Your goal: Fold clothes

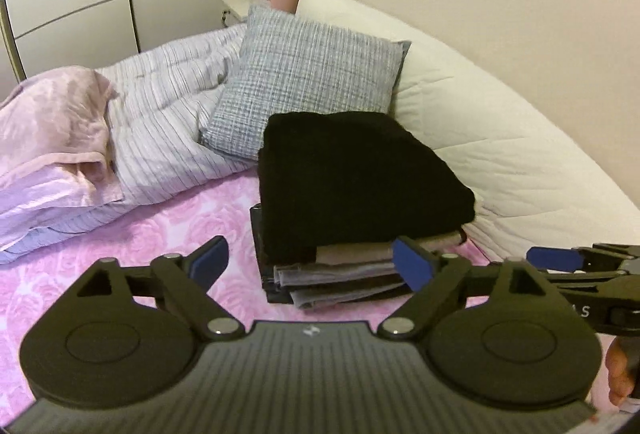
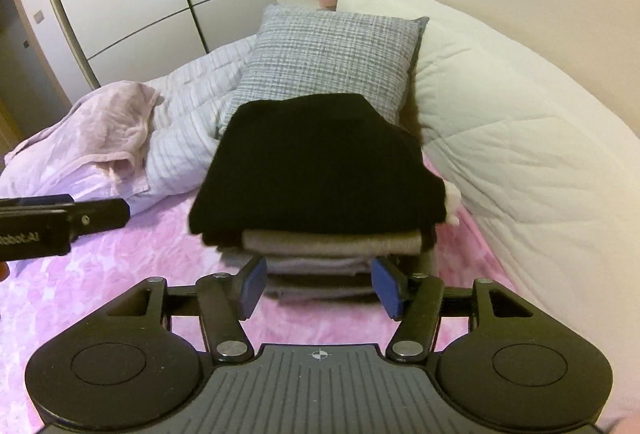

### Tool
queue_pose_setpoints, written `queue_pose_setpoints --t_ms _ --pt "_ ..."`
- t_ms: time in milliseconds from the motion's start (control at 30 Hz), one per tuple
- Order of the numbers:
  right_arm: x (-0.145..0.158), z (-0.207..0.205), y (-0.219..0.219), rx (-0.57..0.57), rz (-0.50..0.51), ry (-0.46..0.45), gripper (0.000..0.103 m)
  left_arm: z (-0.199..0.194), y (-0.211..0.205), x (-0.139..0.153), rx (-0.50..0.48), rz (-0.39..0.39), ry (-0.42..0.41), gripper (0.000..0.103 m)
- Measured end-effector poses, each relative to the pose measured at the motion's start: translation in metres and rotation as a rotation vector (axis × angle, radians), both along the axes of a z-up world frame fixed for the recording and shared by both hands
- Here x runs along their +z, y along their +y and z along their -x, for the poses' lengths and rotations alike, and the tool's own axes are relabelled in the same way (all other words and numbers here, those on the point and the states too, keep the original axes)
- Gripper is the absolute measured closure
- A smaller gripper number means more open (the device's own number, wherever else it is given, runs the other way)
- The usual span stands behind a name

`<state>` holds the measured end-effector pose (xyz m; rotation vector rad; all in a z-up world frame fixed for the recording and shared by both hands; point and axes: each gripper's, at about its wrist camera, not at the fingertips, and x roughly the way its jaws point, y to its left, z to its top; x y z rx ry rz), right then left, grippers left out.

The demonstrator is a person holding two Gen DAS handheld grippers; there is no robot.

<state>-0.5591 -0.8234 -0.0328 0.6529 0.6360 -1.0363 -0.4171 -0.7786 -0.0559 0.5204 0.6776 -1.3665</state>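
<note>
- Your left gripper [image 1: 312, 266] stands with its blue pads spread wide and nothing between them; it hangs above the pink floral bedspread [image 1: 168, 234], short of the stack of folded clothes [image 1: 348, 274].
- Your right gripper [image 2: 320, 286] is likewise spread and empty, its pads framing the stack's lower layers without touching them.
- The folded black garment [image 2: 316, 169] lies on top of the stack, over beige and grey layers, in front of the grey checked cushion [image 2: 336, 49].
- Writing: in the right wrist view the left gripper's side reads "Robot.AI", its start cut off; in the left wrist view the right gripper's body shows only "A S".
- Only the right wrist view shows a white scrap of fabric [image 2: 453, 203] at the stack's right edge.
- Only the left wrist view shows your hand [image 1: 618, 374] at the lower right edge.
</note>
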Motion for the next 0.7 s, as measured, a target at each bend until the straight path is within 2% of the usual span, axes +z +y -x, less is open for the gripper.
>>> queue_pose_setpoints --t_ms 133,333,467,700 --pt "0.02 0.002 0.046 -0.014 0.023 -0.018 0.047 -0.002 0.041 0.01 -0.01 0.017 -0.017 0.007" --pt "0.041 -0.005 0.112 -0.045 0.04 -0.024 0.046 -0.009 0.106 0.022 -0.041 0.051 -0.02 0.001" --pt "0.051 -0.008 0.158 -0.069 0.052 -0.026 0.046 -0.011 0.149 0.029 -0.073 0.075 -0.022 0.001" --pt "0.059 -0.01 0.228 -0.1 0.064 -0.029 0.046 -0.012 0.204 0.031 -0.105 0.051 0.022 0.002"
